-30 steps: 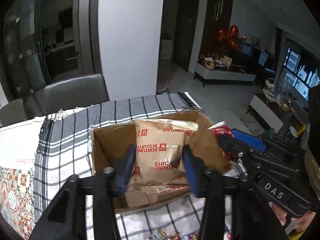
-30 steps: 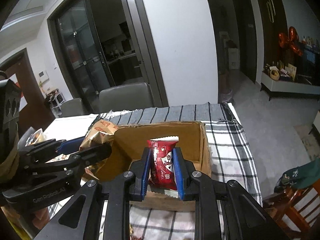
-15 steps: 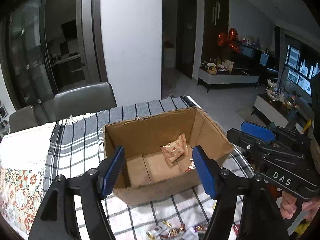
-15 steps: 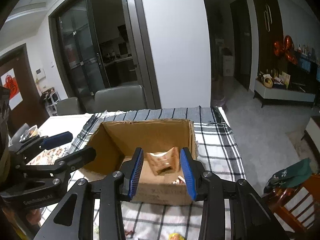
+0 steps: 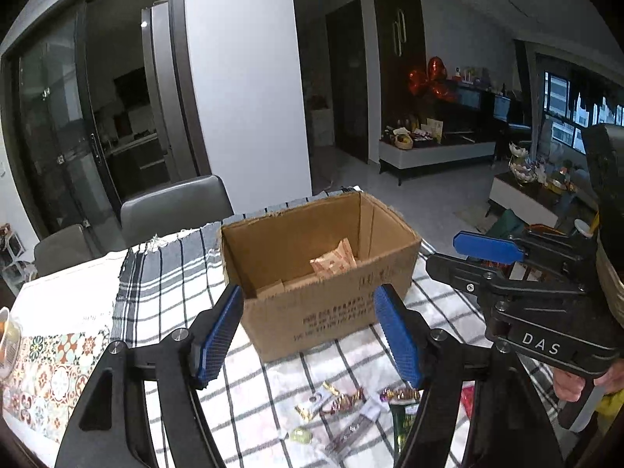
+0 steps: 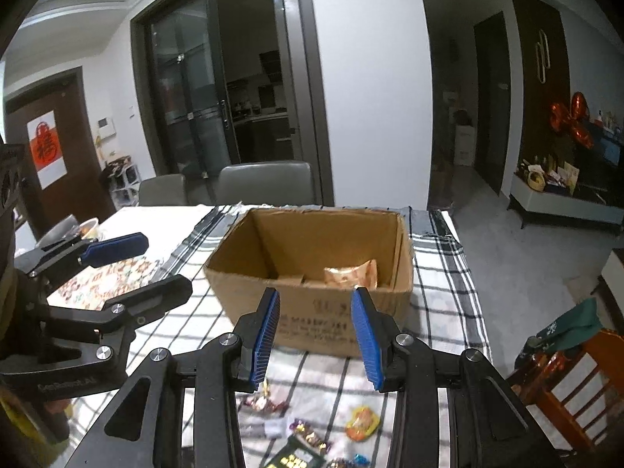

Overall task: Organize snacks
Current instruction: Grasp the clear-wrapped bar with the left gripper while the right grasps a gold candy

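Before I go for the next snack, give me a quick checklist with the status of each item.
1. Left claw open and holding nothing: ok.
2. Right claw open and holding nothing: ok.
3. Cardboard box upright on the checked cloth, top open: ok.
4. Biscuit packet inside the box, leaning against the far wall: ok.
5. Loose snacks lie on the cloth in front of the box, below both claws: ok.
6. Red packet visible inside the box: cannot tell, the near wall hides the floor.
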`<state>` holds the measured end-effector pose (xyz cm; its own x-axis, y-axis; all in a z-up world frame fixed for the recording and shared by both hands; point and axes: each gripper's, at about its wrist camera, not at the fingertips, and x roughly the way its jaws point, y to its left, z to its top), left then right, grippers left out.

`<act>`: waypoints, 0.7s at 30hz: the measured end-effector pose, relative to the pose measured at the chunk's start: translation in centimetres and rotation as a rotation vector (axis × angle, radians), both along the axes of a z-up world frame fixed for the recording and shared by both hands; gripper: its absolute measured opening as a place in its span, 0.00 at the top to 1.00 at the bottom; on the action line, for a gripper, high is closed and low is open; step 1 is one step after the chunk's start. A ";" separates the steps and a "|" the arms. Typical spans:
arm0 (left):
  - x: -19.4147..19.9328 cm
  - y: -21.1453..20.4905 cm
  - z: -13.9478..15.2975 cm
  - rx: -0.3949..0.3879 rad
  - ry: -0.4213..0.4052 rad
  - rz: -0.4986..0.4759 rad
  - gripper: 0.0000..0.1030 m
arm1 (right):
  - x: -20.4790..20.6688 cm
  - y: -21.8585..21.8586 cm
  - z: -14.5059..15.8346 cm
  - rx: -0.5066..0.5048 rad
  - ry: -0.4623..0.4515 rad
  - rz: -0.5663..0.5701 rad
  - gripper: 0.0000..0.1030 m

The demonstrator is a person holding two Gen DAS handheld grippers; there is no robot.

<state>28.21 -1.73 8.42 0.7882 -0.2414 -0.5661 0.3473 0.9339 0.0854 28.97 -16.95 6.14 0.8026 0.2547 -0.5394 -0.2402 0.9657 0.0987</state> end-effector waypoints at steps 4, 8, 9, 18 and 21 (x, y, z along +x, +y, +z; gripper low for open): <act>-1.3 0.4 -1.3 0.015 0.010 0.003 0.33 | -1.2 0.3 -1.3 -0.016 0.016 0.012 0.62; -2.2 0.7 -3.2 0.026 0.031 0.010 0.33 | -2.2 0.7 -3.1 -0.057 0.028 0.013 0.62; -2.3 0.8 -3.8 0.021 0.046 0.008 0.33 | -2.4 0.8 -3.4 -0.061 0.036 0.016 0.62; -3.9 0.6 -8.3 0.054 0.112 -0.010 0.33 | -3.5 1.2 -7.8 -0.074 0.132 0.038 0.62; -4.3 0.6 -9.8 0.076 0.136 -0.026 0.33 | -3.7 1.2 -9.5 -0.085 0.169 0.047 0.62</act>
<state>23.94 -1.17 -1.33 0.6971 -0.2135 -0.6845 0.3848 0.9169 0.1059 25.27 -15.71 -3.37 0.6872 0.2381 -0.6863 -0.2726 0.9602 0.0602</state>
